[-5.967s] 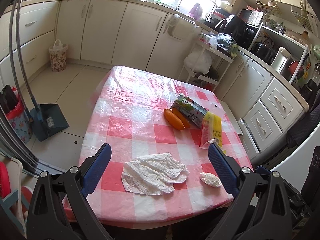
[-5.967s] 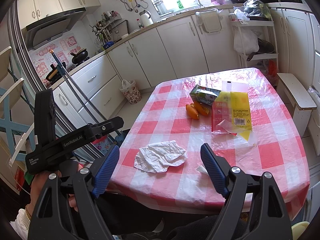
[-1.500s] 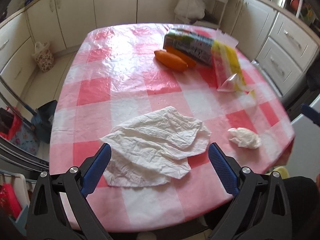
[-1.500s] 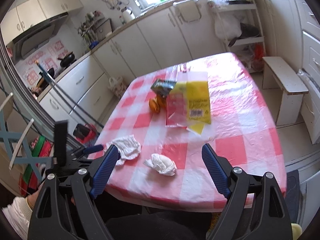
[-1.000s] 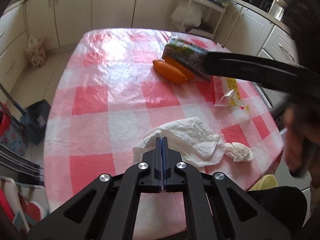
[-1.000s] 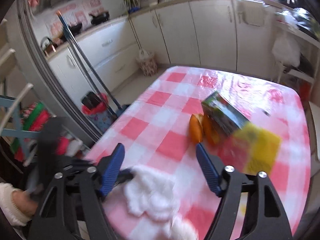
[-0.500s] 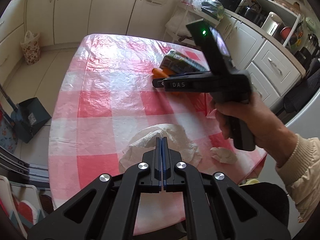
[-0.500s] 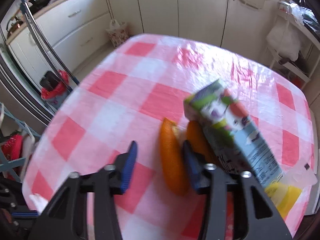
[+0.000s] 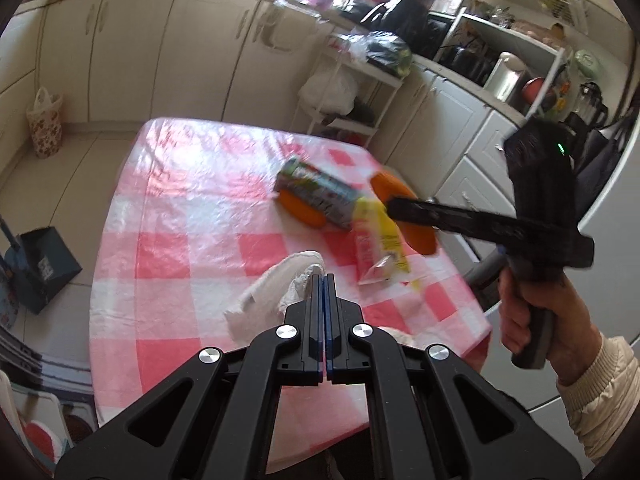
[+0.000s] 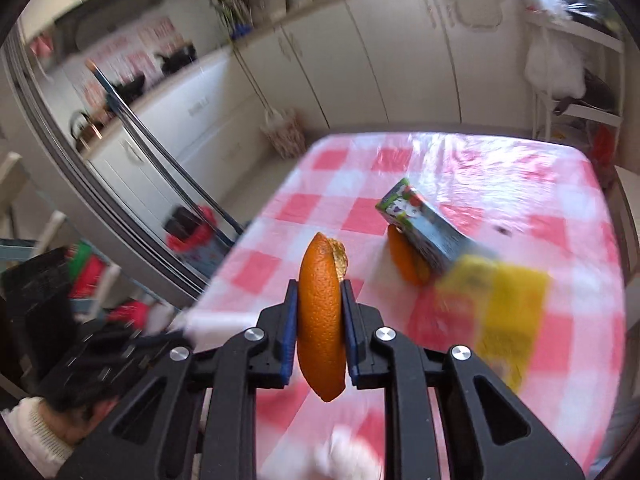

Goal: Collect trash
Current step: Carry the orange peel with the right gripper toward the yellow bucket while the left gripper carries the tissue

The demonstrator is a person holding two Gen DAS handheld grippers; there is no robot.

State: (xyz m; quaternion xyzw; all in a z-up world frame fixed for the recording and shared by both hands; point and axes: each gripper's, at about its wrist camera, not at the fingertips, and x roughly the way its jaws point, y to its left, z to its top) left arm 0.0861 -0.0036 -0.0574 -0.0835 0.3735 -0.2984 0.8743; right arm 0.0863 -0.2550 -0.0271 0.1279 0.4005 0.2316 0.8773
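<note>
My left gripper [image 9: 324, 280] is shut on a crumpled white tissue [image 9: 276, 284] and holds it above the pink checked table [image 9: 192, 208]. My right gripper [image 10: 320, 304] is shut on a piece of orange peel [image 10: 320, 312], lifted off the table; the peel also shows in the left wrist view [image 9: 404, 212]. A second orange peel [image 10: 404, 262] lies under a juice carton [image 10: 424, 228]. A yellow and red wrapper [image 10: 500, 308] lies beside them. A small white tissue ball [image 10: 344, 456] sits at the near edge.
A dustpan [image 9: 44, 264] and a flowered bag [image 9: 44, 124] stand on the floor left of the table. White kitchen cabinets [image 9: 168, 56] and a wire rack with bags [image 9: 344, 92] lie beyond it. A small white bench [image 10: 628, 188] stands on the right.
My right gripper has closed on one orange peel and lifted it off the table, pulling back toward me. My left gripper still holds the tissue and has risen a little.
</note>
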